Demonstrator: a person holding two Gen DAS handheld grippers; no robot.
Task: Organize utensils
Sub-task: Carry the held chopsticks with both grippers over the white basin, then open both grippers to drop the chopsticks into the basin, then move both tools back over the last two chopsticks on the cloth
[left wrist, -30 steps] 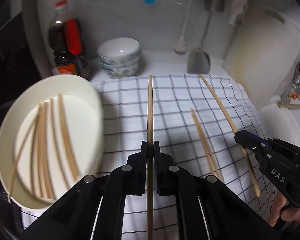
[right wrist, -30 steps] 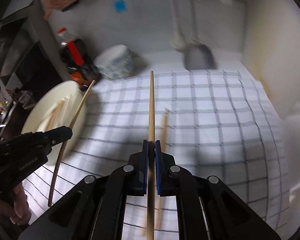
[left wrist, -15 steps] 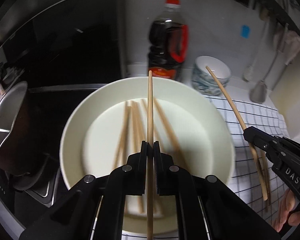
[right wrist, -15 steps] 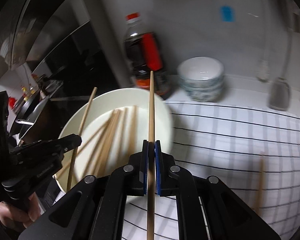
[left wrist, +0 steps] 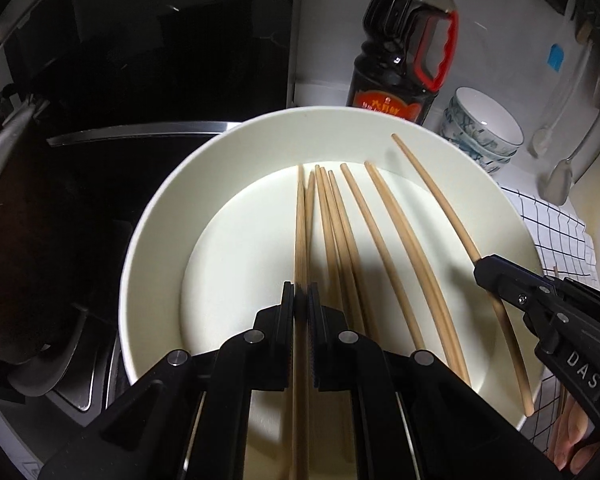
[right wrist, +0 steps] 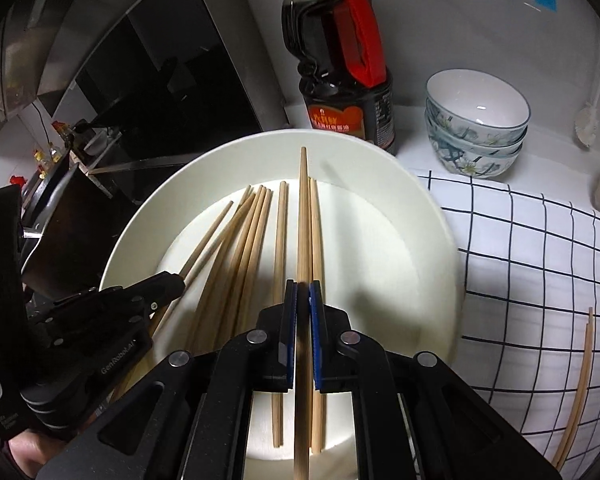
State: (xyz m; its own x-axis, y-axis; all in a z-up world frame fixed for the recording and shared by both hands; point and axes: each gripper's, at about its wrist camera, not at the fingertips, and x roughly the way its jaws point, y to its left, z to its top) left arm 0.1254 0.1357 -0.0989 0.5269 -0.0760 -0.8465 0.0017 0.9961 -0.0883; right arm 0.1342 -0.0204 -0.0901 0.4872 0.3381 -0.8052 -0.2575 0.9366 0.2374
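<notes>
Wooden chopstick (left wrist: 300, 240) clamped in left gripper (left wrist: 301, 304), another (right wrist: 303, 216) in right gripper (right wrist: 303, 300); both jaws just swung from checked cloth (right wrist: 540, 260) over white bowl (right wrist: 440, 240), drop-off looks next.

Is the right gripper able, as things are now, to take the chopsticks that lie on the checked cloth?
Probably not yet. The right gripper has its jaws shut on a chopstick over the white bowl. The chopsticks on the cloth lie uncovered to its right.
</notes>
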